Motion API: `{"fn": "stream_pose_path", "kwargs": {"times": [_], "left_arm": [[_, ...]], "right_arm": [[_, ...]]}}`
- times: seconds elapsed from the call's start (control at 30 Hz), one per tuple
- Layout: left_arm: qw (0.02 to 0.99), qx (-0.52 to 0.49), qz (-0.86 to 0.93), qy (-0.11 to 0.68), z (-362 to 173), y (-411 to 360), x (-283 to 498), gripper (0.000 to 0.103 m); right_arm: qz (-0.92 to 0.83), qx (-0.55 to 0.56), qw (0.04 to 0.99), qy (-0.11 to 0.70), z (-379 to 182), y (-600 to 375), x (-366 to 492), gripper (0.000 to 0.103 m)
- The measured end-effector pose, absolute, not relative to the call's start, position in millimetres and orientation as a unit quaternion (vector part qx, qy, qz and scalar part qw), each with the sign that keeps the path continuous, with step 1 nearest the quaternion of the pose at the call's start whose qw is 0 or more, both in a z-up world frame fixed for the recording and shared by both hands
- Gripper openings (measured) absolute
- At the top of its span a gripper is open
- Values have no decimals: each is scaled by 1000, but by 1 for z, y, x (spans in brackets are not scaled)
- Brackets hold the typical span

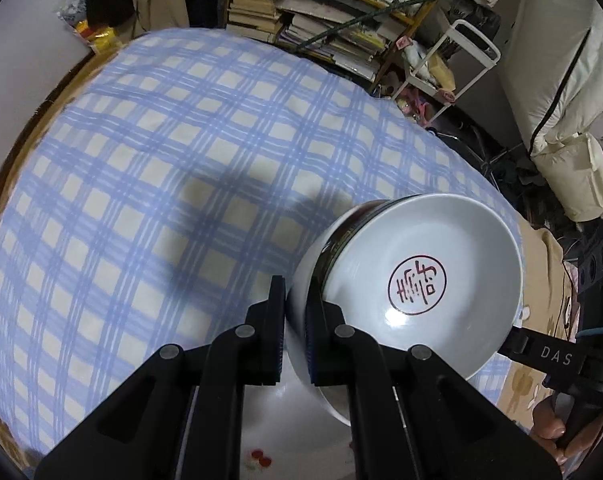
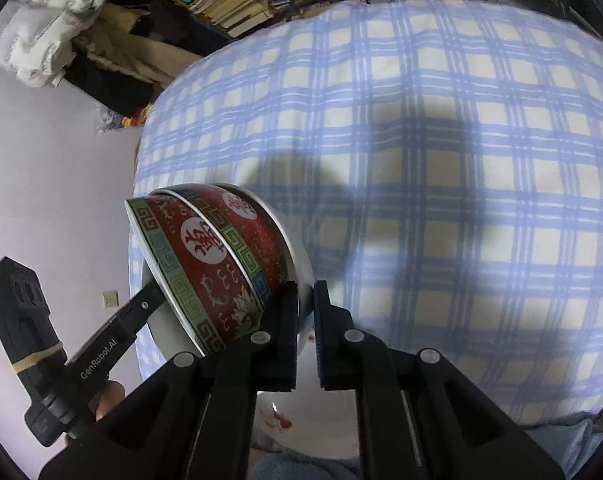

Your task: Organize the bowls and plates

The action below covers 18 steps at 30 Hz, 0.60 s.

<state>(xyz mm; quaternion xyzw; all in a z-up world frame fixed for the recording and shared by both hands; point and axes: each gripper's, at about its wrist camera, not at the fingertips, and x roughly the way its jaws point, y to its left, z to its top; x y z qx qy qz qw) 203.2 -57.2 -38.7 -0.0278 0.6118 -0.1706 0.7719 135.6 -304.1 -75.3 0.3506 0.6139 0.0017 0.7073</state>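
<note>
A tilted stack of nested bowls hangs above the checked cloth, held from two sides. In the left wrist view the top bowl (image 1: 421, 280) shows a white inside with a red seal mark. My left gripper (image 1: 297, 332) is shut on the white outer wall of the stack. In the right wrist view the red patterned bowls (image 2: 217, 264) show their outsides, and my right gripper (image 2: 305, 320) is shut on the white rim behind them. The other gripper (image 2: 141, 308) reaches in from the left there. A white plate (image 1: 241, 420) with a red fruit motif lies below.
The blue and cream checked cloth (image 1: 161, 200) covers a wide flat surface beneath. Shelves of stacked books (image 1: 301, 12) and a white cart (image 1: 453, 64) stand beyond its far edge. A hand (image 1: 553, 436) holds the right gripper's handle. A pale wall (image 2: 53, 160) is at the left.
</note>
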Motion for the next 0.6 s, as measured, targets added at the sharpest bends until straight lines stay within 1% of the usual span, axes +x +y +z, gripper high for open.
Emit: {"fn": "stream_pose_path", "kwargs": {"times": [0.23, 0.4, 0.6], "left_arm": [[778, -22, -160, 607, -32, -38, 155, 7], [773, -16, -152, 615, -48, -27, 125, 7], [761, -2, -136, 634, -76, -22, 110, 7]], "right_arm": [[10, 349, 709, 612, -69, -282, 88, 12], [10, 345, 704, 621, -84, -269, 58, 11], [3, 339, 698, 631, -110, -257, 41, 11]]}}
